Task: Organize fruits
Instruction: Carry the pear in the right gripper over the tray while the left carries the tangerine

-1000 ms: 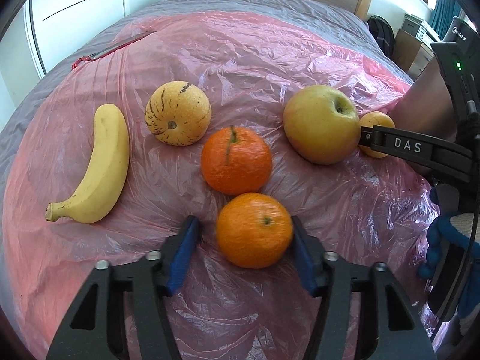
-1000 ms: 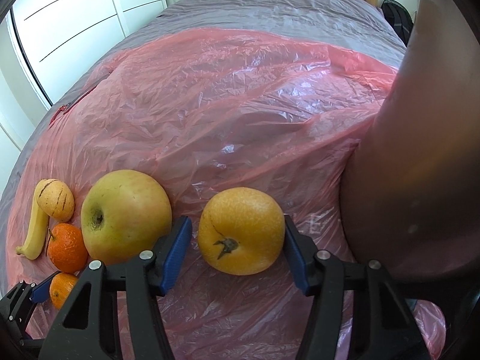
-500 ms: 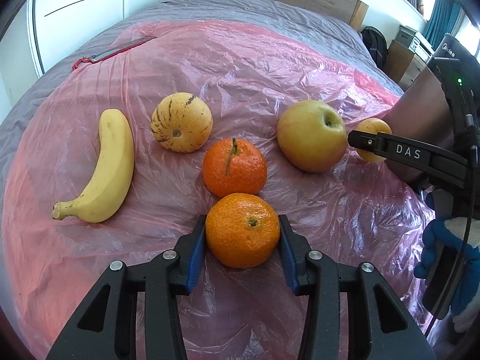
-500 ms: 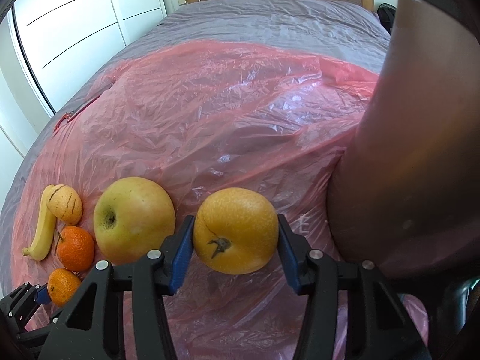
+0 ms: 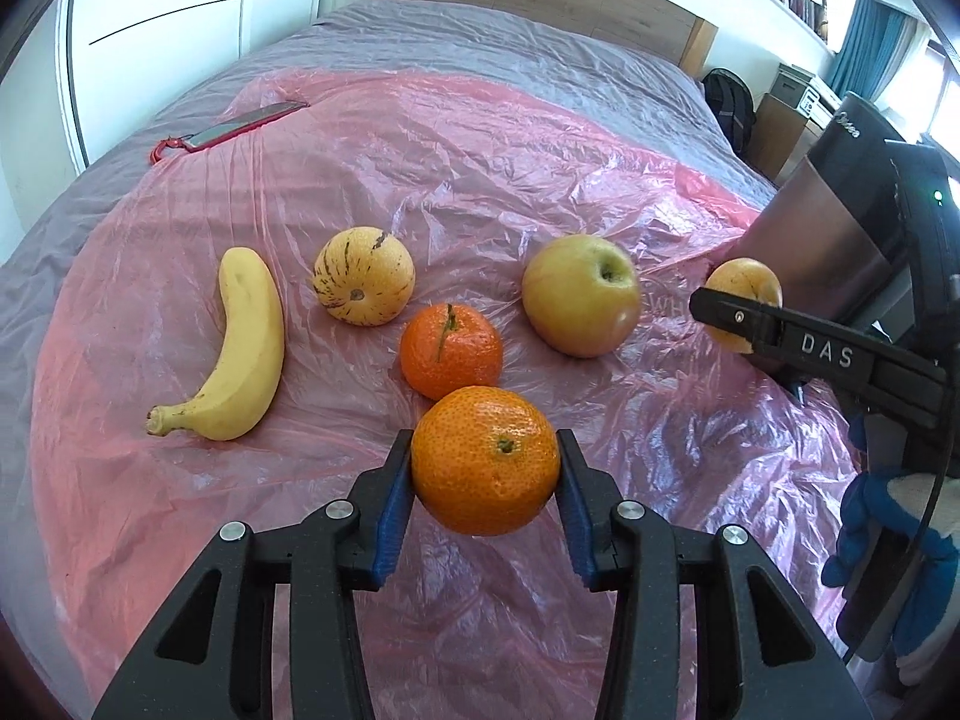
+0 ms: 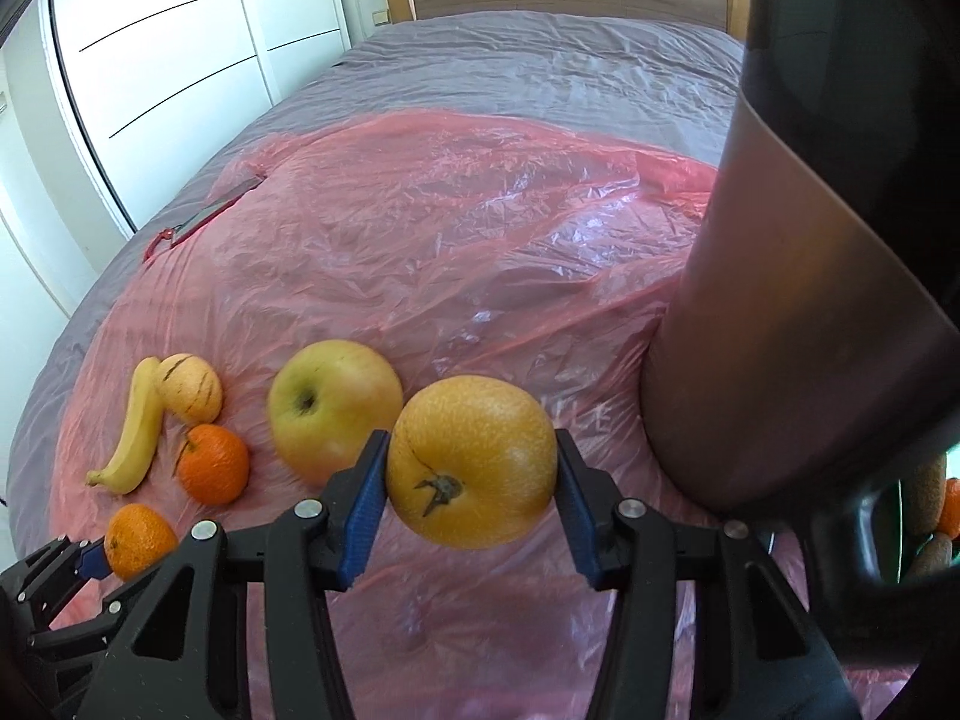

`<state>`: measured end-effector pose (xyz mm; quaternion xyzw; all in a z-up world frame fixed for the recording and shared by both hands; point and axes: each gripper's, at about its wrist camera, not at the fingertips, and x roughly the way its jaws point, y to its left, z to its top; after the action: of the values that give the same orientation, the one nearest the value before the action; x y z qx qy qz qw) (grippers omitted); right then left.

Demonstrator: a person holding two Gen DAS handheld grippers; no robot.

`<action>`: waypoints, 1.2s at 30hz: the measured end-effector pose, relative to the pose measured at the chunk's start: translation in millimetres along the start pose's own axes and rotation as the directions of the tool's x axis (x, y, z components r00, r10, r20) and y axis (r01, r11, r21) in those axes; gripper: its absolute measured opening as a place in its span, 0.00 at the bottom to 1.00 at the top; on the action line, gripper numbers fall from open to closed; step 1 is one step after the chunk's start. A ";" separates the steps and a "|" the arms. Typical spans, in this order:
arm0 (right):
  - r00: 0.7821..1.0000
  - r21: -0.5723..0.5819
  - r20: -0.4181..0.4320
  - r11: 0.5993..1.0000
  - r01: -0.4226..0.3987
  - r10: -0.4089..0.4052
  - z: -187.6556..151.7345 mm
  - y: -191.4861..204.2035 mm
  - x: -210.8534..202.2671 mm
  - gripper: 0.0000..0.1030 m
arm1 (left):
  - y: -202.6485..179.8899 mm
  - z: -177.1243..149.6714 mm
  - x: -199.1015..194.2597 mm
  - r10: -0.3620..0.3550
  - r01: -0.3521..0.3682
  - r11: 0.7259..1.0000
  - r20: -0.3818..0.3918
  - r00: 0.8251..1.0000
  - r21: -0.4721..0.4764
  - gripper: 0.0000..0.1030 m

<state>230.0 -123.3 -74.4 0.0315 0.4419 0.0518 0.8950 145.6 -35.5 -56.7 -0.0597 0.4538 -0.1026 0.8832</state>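
Observation:
My left gripper (image 5: 485, 468) is shut on an orange mandarin (image 5: 485, 459) and holds it above the pink plastic sheet (image 5: 420, 138). My right gripper (image 6: 471, 468) is shut on a yellow-orange pear (image 6: 471, 459), also lifted. On the sheet lie a banana (image 5: 240, 348), a striped yellow melon (image 5: 363, 283), a second mandarin (image 5: 450, 349) and a yellow-green apple (image 5: 579, 294). The right gripper with the pear (image 5: 744, 285) shows at the right of the left wrist view. The left gripper's mandarin (image 6: 139, 540) shows at the lower left of the right wrist view.
A tall dark metal cylinder (image 6: 798, 330) stands close to the right of the pear. A knife with a red handle loop (image 5: 234, 129) lies at the sheet's far left edge. The sheet covers a grey bed (image 5: 480, 42) with a wooden headboard.
Both grippers closed from open onto their fruits, the left on the near mandarin and the right on the pear, then rose off the sheet with them.

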 end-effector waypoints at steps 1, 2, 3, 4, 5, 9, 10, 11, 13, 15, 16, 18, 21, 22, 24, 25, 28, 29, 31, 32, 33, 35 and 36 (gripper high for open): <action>1.000 -0.001 -0.002 1.000 -0.005 0.005 -3.7 1.6 -5.0 0.89 | -0.8 -0.5 -3.7 -0.003 0.003 1.000 0.003 1.000 0.006 0.38; 1.000 -0.002 -0.004 1.000 -0.009 0.009 -6.6 3.2 -8.5 0.89 | -1.3 -0.8 -6.5 -0.006 0.006 1.000 0.005 1.000 0.009 0.38; 1.000 -0.002 -0.006 1.000 -0.012 0.012 -10.1 4.7 -12.3 0.90 | -2.0 -1.6 -9.8 -0.009 0.009 1.000 0.007 1.000 0.014 0.38; 1.000 -0.004 -0.009 1.000 -0.016 0.016 -13.9 6.3 -16.2 0.90 | -2.8 -2.7 -13.6 -0.012 0.012 1.000 0.010 1.000 0.017 0.38; 1.000 -0.009 -0.014 1.000 -0.020 0.020 -18.9 8.3 -21.2 0.90 | -3.2 -3.3 -16.8 -0.015 0.014 1.000 0.013 1.000 0.020 0.38; 0.999 -0.018 -0.027 0.999 -0.030 0.030 -34.7 14.5 -35.9 0.89 | -4.4 -5.6 -32.2 -0.026 0.025 0.999 0.028 0.999 0.026 0.38; 0.999 -0.020 -0.031 0.999 -0.032 0.032 -38.4 15.7 -39.7 0.90 | -4.9 -6.1 -35.4 -0.027 0.027 0.999 0.032 0.999 0.027 0.38; 0.999 -0.020 -0.035 0.999 -0.034 0.034 -42.8 16.7 -44.5 0.90 | -5.0 -6.4 -38.7 -0.029 0.028 0.999 0.036 0.999 0.028 0.38; 0.999 -0.021 -0.039 0.999 -0.033 0.032 -50.9 18.1 -54.3 0.90 | -6.2 -7.9 -47.0 -0.033 0.032 0.999 0.045 0.998 0.034 0.38; 0.999 -0.013 -0.041 0.999 -0.035 0.035 -57.7 17.6 -63.5 0.90 | -6.7 -9.6 -55.2 -0.038 0.036 0.999 0.054 0.998 0.038 0.38; 0.999 -0.011 -0.042 0.999 -0.034 0.034 -59.9 17.6 -66.1 0.90 | -7.4 -10.2 -58.5 -0.039 0.037 0.999 0.058 0.998 0.040 0.38; 0.999 -0.013 -0.042 1.000 -0.028 0.028 -66.7 17.6 -76.4 0.90 | -8.4 -12.0 -66.8 -0.044 0.041 0.998 0.067 0.997 0.046 0.38; 0.999 -0.010 -0.039 1.000 -0.026 0.025 -74.7 16.8 -89.6 0.90 | -10.0 -13.7 -78.2 -0.050 0.045 0.997 0.081 0.995 0.061 0.38; 0.999 -0.011 -0.036 1.000 -0.022 0.022 -78.2 16.5 -95.5 0.90 | -10.9 -14.8 -83.1 -0.051 0.046 0.997 0.086 0.995 0.068 0.38; 0.999 -0.010 -0.033 1.000 -0.021 0.020 -82.4 15.8 -102.9 0.90 | -12.4 -16.7 -90.2 -0.052 0.045 0.996 0.093 0.994 0.077 0.38; 0.999 -0.011 -0.030 1.000 -0.020 0.019 -85.8 14.7 -108.4 0.90 | -14.0 -17.8 -93.6 -0.051 0.043 0.996 0.097 0.994 0.083 0.38; 1.000 -0.009 -0.022 1.000 -0.020 0.020 -93.2 11.0 -120.8 0.90 | -19.3 -21.1 -102.8 -0.048 0.037 0.995 0.105 0.993 0.097 0.38; 1.000 -0.006 -0.017 1.000 -0.021 0.021 -96.1 8.5 -125.8 0.90 | -21.6 -22.1 -105.4 -0.046 0.036 0.994 0.107 0.993 0.099 0.38; 1.000 -0.002 -0.007 1.000 -0.023 0.023 -100.1 3.9 -133.9 0.90 | -27.8 -24.0 -111.3 -0.043 0.031 0.994 0.111 0.993 0.108 0.38; 1.000 0.001 0.001 1.000 -0.024 0.024 -103.1 0.0 -139.5 0.90 | -31.9 -25.7 -115.4 -0.042 0.029 0.993 0.114 0.993 0.113 0.38; 1.000 0.004 0.007 1.000 -0.026 0.026 -105.4 -3.4 -144.0 0.90 | -35.0 -26.1 -117.7 -0.043 0.030 0.993 0.114 0.993 0.116 0.38; 0.999 0.009 0.018 0.999 -0.031 0.031 -109.3 -10.0 -151.4 0.90 | -43.4 -27.5 -123.0 -0.047 0.033 0.992 0.114 0.992 0.121 0.38; 0.999 0.010 0.024 0.999 -0.032 0.032 -111.3 -13.2 -154.9 0.90 | -46.2 -27.7 -124.8 -0.049 0.035 0.992 0.114 0.992 0.122 0.38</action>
<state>48.9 -153.9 -21.4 0.0441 0.4308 0.0634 0.8991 46.3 -51.4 34.8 -0.0219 0.3931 -0.1445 0.9078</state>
